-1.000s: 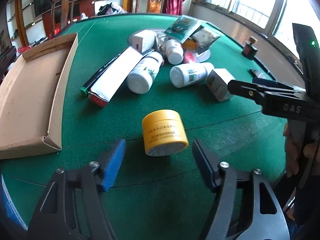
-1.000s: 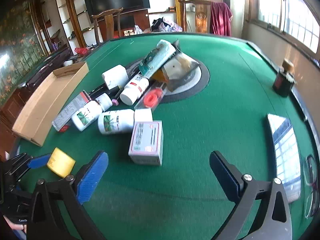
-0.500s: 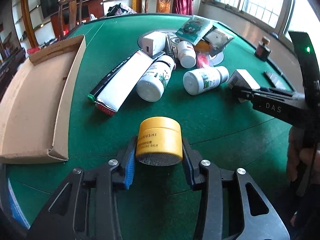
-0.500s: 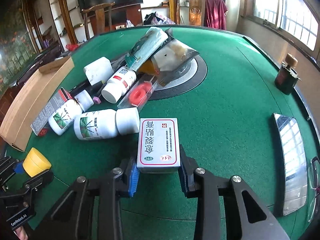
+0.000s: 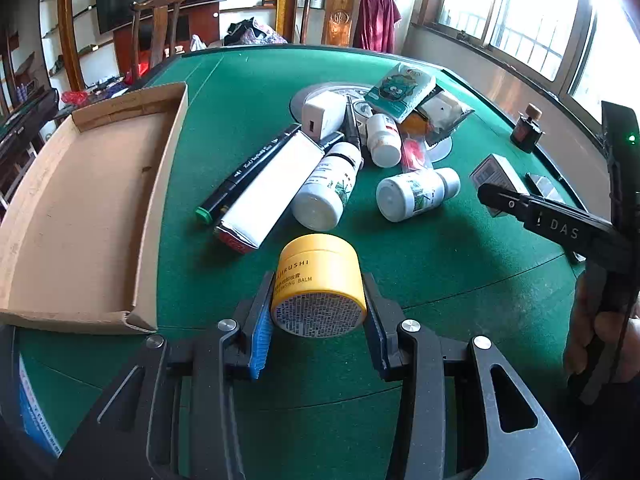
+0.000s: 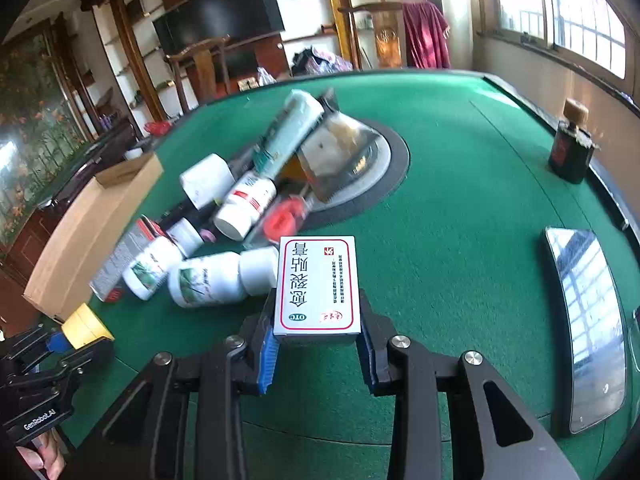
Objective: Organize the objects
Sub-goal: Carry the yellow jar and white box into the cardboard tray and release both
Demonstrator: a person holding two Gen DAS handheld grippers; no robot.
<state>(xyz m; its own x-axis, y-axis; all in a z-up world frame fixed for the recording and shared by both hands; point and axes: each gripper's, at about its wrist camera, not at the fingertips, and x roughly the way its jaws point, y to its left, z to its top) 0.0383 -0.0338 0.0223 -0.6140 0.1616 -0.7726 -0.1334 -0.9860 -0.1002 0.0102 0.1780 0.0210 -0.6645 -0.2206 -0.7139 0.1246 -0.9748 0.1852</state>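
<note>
My left gripper [image 5: 318, 312] is shut on a yellow cleansing-balm jar [image 5: 318, 280], held on its side just above the green table. It also shows in the right wrist view [image 6: 86, 326] at the far left. My right gripper [image 6: 318, 332] is shut on a white medicine box [image 6: 318, 284] with red print, lifted a little off the felt; the box shows in the left wrist view [image 5: 496, 174]. An empty cardboard tray [image 5: 80, 208] lies at the left. A pile of white bottles [image 5: 326, 192], a long white box [image 5: 268, 192] and a marker [image 5: 248, 168] lies mid-table.
A phone [image 6: 586, 320] lies face up at the right edge. A small dark bottle [image 6: 572, 148] stands at the far right. A round metal plate [image 6: 360, 168] at the table's centre holds packets. Wooden chairs and shelves stand beyond the table.
Both grippers closed from open: the left on the yellow jar, the right on the medicine box. Both objects are now raised slightly and the views have lifted.
</note>
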